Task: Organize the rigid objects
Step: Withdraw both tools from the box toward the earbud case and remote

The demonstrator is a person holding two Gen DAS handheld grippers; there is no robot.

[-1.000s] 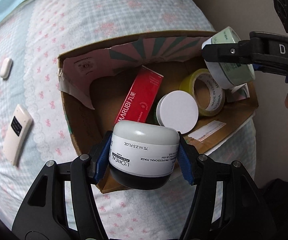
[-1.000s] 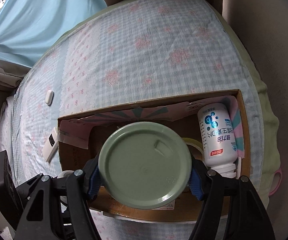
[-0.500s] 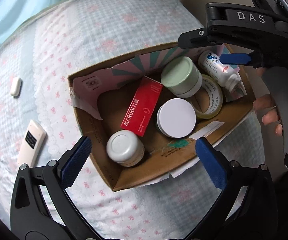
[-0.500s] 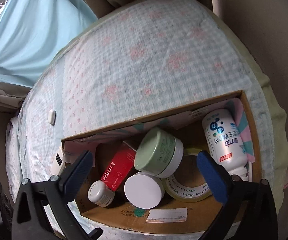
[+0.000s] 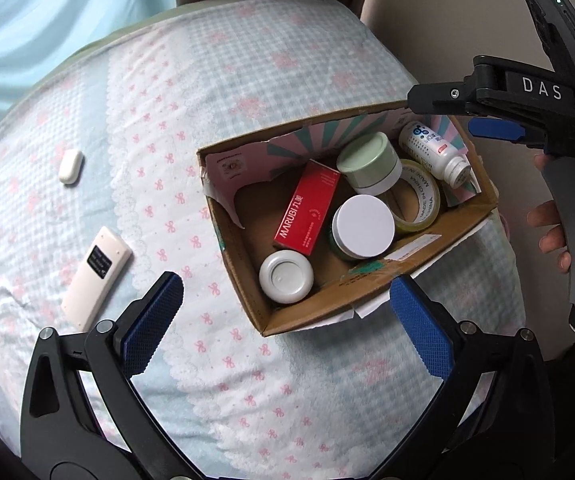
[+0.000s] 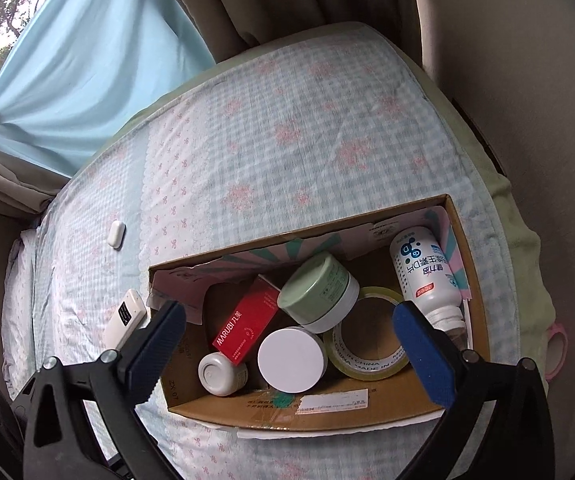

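A cardboard box [image 5: 371, 304] [image 6: 307, 412] sits on the bed. In it lie a grey-white jar [image 5: 286, 277] [image 6: 220, 373], a red carton [image 5: 307, 208] [image 6: 247, 322], a white-lidded jar [image 5: 363, 227] [image 6: 291, 360], a green-lidded jar [image 5: 369, 163] [image 6: 319, 292] leaning on a tape roll [image 5: 419, 196] [image 6: 371, 344], and a white bottle [image 5: 433, 152] [image 6: 425, 272]. My left gripper [image 5: 283, 318] hangs open and empty above the box's near corner. My right gripper [image 6: 287, 350] is open and empty over the box; its body also shows at the right of the left wrist view.
A white remote [image 5: 95, 278] [image 6: 125, 318] and a small white case [image 5: 70, 166] [image 6: 116, 233] lie on the patterned bedspread left of the box. Curtains hang behind the bed. A wall runs along the right side. A person's fingers [image 5: 549, 232] hold the right gripper's handle.
Both grippers opened: the grey-white jar left the left one and the green-lidded jar left the right one, and both now lie in the box. Both grippers have since risen away from it.
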